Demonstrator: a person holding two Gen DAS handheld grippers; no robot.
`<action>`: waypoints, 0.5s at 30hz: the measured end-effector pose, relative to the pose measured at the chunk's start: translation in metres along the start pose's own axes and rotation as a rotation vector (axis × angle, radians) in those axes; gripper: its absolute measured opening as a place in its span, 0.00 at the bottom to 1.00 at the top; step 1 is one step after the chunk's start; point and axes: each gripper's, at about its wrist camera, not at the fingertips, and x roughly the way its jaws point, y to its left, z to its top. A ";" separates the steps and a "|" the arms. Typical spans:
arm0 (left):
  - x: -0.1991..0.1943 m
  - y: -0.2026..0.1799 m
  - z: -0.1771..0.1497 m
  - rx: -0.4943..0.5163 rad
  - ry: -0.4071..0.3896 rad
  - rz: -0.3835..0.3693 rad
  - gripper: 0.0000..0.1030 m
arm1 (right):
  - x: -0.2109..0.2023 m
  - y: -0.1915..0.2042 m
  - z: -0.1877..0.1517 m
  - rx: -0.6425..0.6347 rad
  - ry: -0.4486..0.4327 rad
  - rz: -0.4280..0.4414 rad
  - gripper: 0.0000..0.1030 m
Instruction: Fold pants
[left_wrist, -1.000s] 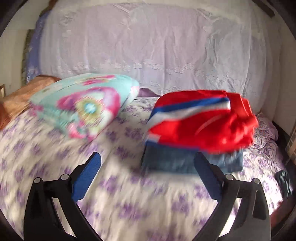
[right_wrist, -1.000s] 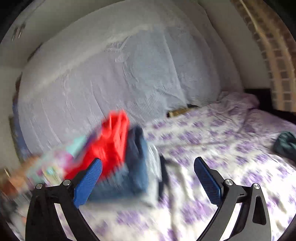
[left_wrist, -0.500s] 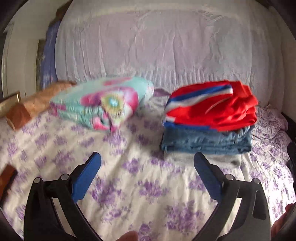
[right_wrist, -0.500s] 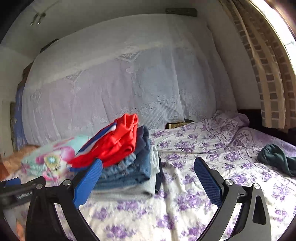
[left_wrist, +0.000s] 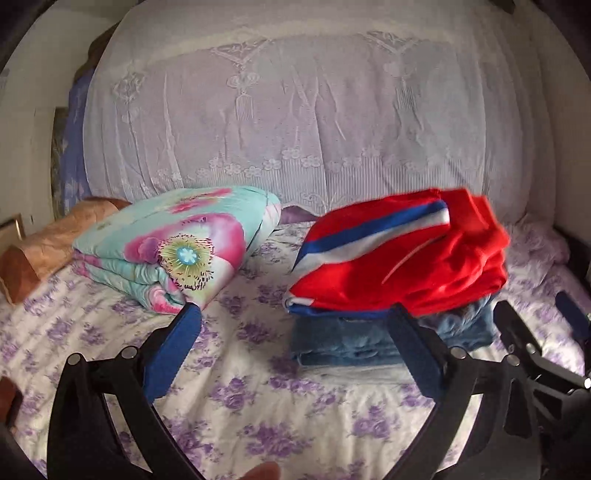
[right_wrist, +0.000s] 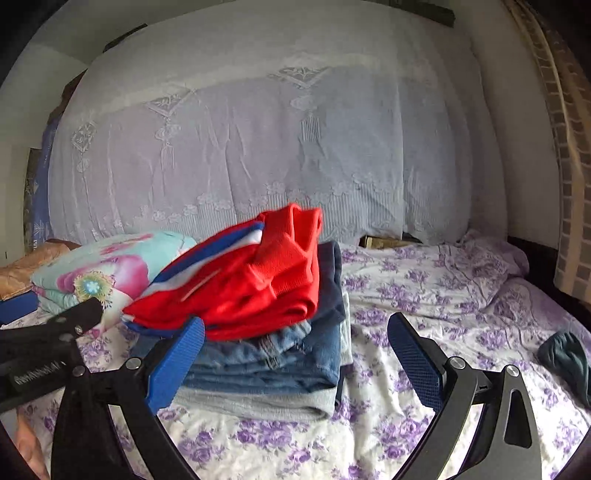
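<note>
— Red track pants (left_wrist: 402, 266), folded, sit on top of the stack of jeans (left_wrist: 354, 343) toward the middle of the bed (left_wrist: 258, 406), a little to the right. A second ago both views were smeared with motion; now they are steadier and the stack reads sharp.

— So what has changed, as you see it?

— Both tongs have pulled back toward the near edge of the bed. The stack looks smaller and farther off than it did a second ago, and nothing is carried away with them. I take that to mean the red pair is done and laid down, and the hands are free for whatever comes next.

— And the tongs themselves?

— The left gripper (left_wrist: 295, 347) stands wide apart, holding nothing; the stack lies ahead of it and off to its right, beyond its right finger. The right gripper (right_wrist: 295, 350) is also spread and empty; the stack lies ahead on its left, with its left pad in front of the jeans in the view, whether touching I cannot tell.

— Anything else lying about?

— A folded floral quilt (left_wrist: 177, 251) to the left of the stack, well apart from it, near the head of the bed. And a dark green garment (right_wrist: 565, 362) crumpled by the bed's right edge, possibly the next piece, though I cannot tell what it is.
</note>
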 end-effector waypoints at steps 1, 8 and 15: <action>-0.003 0.003 0.003 -0.012 -0.011 0.004 0.95 | 0.000 0.001 0.002 -0.005 -0.003 -0.008 0.97; -0.026 0.002 0.009 0.029 -0.065 0.039 0.95 | -0.004 0.001 0.010 0.016 0.007 0.016 0.97; -0.031 -0.003 0.007 0.046 -0.065 0.022 0.95 | -0.018 0.001 0.013 -0.005 -0.020 0.013 0.97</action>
